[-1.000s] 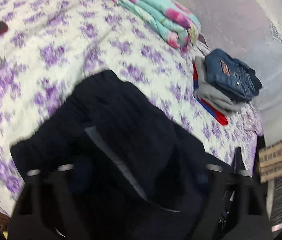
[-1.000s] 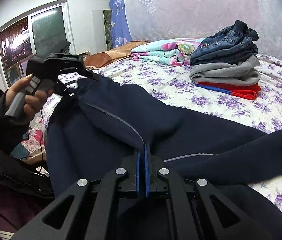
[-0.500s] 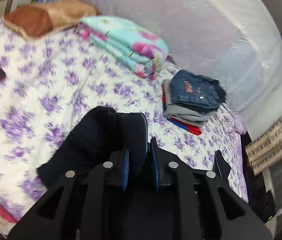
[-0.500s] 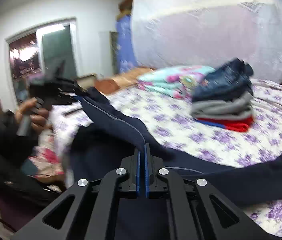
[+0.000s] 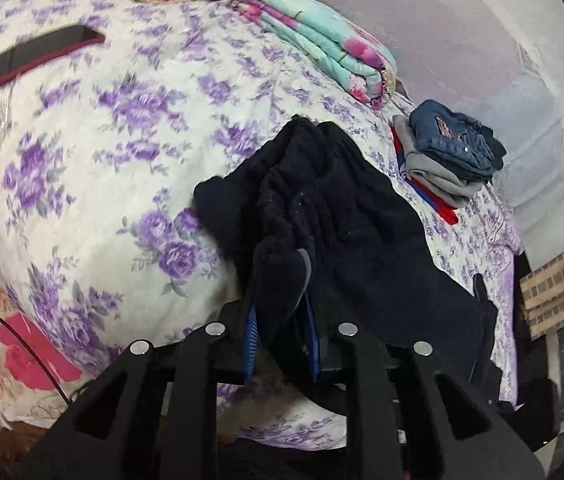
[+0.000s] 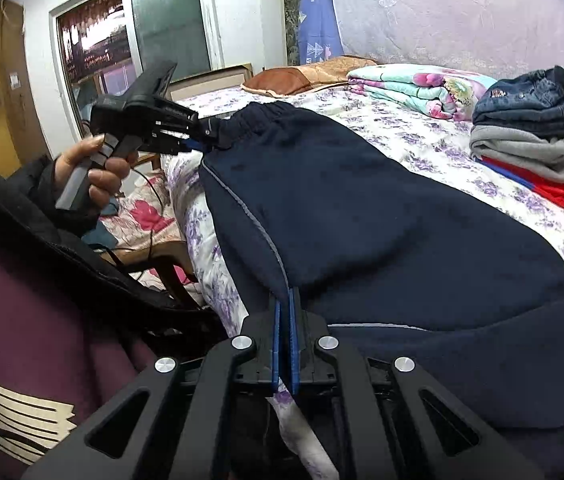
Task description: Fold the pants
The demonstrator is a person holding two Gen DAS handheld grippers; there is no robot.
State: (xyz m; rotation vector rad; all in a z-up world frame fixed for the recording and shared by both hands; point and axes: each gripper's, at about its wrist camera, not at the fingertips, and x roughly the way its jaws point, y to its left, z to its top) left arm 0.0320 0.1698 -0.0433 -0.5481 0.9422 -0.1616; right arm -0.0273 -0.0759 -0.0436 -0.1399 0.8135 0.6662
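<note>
Between my left claw's (image 5: 279, 344) pads sits a bunched waistband of the navy pants (image 5: 346, 216), which run far-right across the bed (image 5: 93, 152). Right view: my right claw (image 6: 284, 344) pinches their near side seam, waistband stretching left.

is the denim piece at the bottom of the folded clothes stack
No, the denim piece lies on top of the stack, above the grey garment and the red one.

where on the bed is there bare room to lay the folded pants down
Bare floral sheet lies between the phone, the folded quilt and the navy pants. Crowded on the far right by the stacked clothes.
</note>
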